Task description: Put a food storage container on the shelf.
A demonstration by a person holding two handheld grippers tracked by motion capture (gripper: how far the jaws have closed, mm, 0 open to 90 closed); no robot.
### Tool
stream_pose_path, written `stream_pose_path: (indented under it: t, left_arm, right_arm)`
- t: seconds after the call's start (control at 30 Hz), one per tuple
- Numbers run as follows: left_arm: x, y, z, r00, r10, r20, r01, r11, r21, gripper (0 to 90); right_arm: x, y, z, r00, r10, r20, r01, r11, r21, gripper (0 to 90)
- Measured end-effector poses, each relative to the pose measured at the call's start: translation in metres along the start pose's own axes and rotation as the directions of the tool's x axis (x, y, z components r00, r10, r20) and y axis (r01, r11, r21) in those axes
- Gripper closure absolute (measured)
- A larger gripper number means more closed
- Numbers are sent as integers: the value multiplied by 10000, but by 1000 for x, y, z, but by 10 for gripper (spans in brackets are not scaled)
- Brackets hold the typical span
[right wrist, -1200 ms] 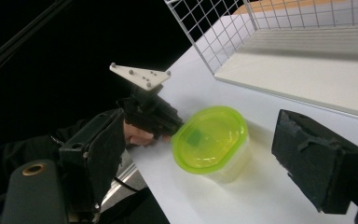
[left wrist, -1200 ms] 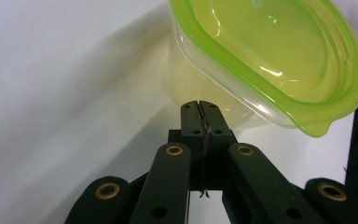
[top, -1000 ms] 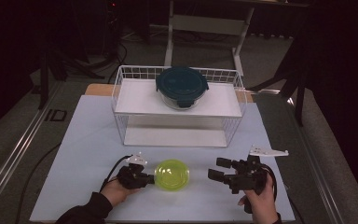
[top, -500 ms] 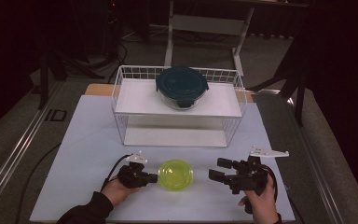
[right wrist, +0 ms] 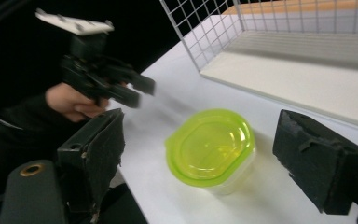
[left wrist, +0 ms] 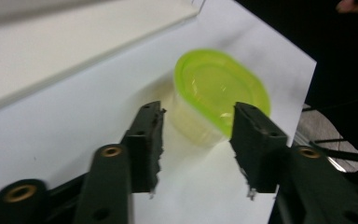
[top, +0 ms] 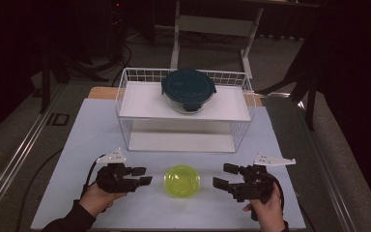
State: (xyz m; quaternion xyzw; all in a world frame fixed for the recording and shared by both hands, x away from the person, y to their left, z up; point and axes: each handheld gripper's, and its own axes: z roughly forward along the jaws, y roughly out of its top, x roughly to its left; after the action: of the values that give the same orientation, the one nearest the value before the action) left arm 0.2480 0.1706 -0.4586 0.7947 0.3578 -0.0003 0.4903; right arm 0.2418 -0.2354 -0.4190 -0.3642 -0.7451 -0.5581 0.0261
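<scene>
A small clear tub with a lime-green lid (top: 182,180) stands on the white tabletop near the front edge, between the two grippers. My left gripper (top: 143,176) is just left of it, open, with a small gap to the tub. In the left gripper view the tub (left wrist: 219,88) lies just beyond the spread jaws of that gripper (left wrist: 198,109). My right gripper (top: 222,175) is to the tub's right, open and apart from it. The right gripper view has the tub (right wrist: 209,147) ahead of that gripper's wide jaws (right wrist: 203,126), and the left gripper (right wrist: 140,91) beyond it.
A white wire basket rack (top: 125,92) stands at the back of the table. A round glass container with a dark teal lid (top: 188,89) sits on the rack's upper shelf. The lower shelf (top: 181,141) is bare. The white tabletop (top: 92,135) ends close behind both hands.
The left gripper was close against the green-lidded tub and has drawn back to the left, leaving a gap. The tub now rests flat on the table. The right gripper has barely moved.
</scene>
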Motion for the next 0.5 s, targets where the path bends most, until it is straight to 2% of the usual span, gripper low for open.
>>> stream_pose_path:
  t: [0.1,0.13,0.2,0.23,0.33,0.37,0.4,0.5]
  left_arm:
    - [-3,5,-3,10000,-51,57,52,9999,-126,343]
    - [-5,8,-5,9994,-24,340,31,9998,-191,286]
    - [-7,10,-5,9995,36,298,-31,9998,-187,173]
    - [-8,12,-4,9995,51,312,-45,9998,-173,149]
    - [-11,15,-4,9997,114,235,-112,9999,-122,134]
    - [-14,20,-1,9995,106,288,-108,9999,44,134]
    - [-15,22,1,9995,62,297,-64,10000,75,47]
    - [-18,28,6,9998,-31,207,28,9999,157,11]
  right_arm:
    - [1,-1,1,9998,-175,58,175,9998,-20,150]
    - [2,-2,2,9986,-449,262,451,9990,-51,150]
    - [2,-3,3,9985,-492,257,493,9988,-56,150]
    - [2,-5,5,9972,-622,403,625,9980,-55,150]
    - [2,-7,8,9961,-761,437,761,9971,23,150]
    - [2,-7,8,9961,-761,437,761,9971,23,149]
    - [2,-9,12,9934,-883,729,870,9960,208,149]
    - [-1,-11,17,9934,-785,838,755,9964,383,142]
